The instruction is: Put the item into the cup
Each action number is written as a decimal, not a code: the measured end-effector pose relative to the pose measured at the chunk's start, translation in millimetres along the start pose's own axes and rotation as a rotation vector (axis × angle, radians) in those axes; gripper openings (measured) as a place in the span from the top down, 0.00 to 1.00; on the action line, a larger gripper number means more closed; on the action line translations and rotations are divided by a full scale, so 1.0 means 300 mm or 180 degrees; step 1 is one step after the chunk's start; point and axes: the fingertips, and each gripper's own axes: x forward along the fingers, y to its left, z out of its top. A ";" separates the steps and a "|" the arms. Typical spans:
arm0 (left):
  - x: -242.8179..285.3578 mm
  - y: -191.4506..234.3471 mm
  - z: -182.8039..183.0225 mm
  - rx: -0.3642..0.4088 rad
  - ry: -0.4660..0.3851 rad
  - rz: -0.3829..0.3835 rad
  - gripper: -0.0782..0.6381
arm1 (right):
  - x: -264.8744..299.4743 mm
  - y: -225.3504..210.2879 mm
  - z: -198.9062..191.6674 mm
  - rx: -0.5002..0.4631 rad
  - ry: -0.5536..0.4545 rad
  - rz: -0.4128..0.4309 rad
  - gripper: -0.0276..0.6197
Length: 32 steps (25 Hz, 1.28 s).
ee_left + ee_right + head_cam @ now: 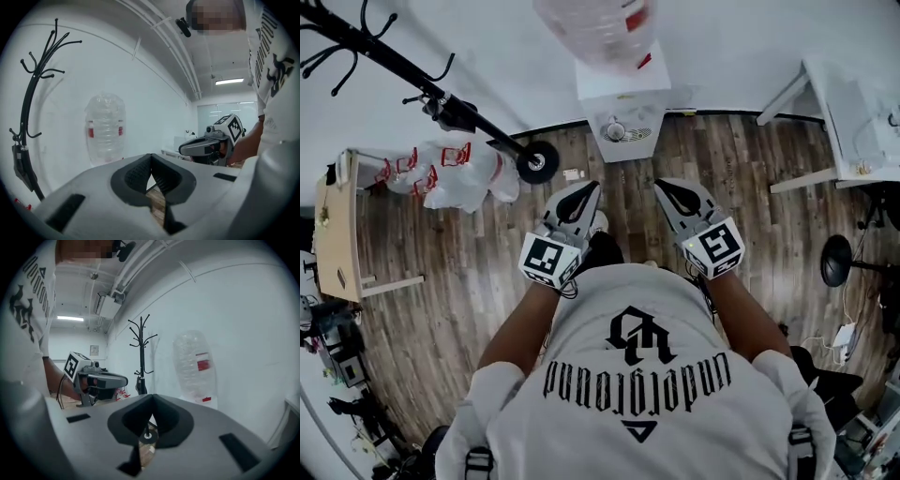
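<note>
White T-shirt (637,394) nearest, both grippers held out idle above the floor
The left gripper (580,194) and right gripper (673,189) point towards the water dispenser (623,98), probably a ready pose before any reach; each pair of ribbed dark pads is pressed tip to tip with nothing between them. Their bodies are smooth grey plastic wedges, each with a black-and-white marker cube. The wood floor (450,281) is dark, streaked planking; the dispenser is a boxy white cabinet under a clear ribbed bottle (595,28). A small round thing (616,130) on its tray may be the cup; the item shows in no view
</note>
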 end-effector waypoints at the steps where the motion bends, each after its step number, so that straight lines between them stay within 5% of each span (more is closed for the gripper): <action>1: -0.005 -0.012 0.010 0.0013 -0.0024 0.0002 0.88 | -0.019 0.003 0.016 -0.0006 -0.0030 -0.0011 0.95; 9: -0.034 -0.096 0.116 -0.0074 -0.0250 0.0134 0.88 | -0.150 -0.005 0.108 -0.0145 -0.0210 0.0016 0.95; 19: -0.165 -0.211 0.158 0.0015 -0.0171 0.0150 0.88 | -0.270 0.084 0.179 -0.0206 -0.0298 0.0069 0.95; 32: -0.411 -0.239 0.258 0.0148 -0.0315 -0.0334 0.88 | -0.316 0.375 0.234 -0.0177 -0.0411 -0.0274 0.95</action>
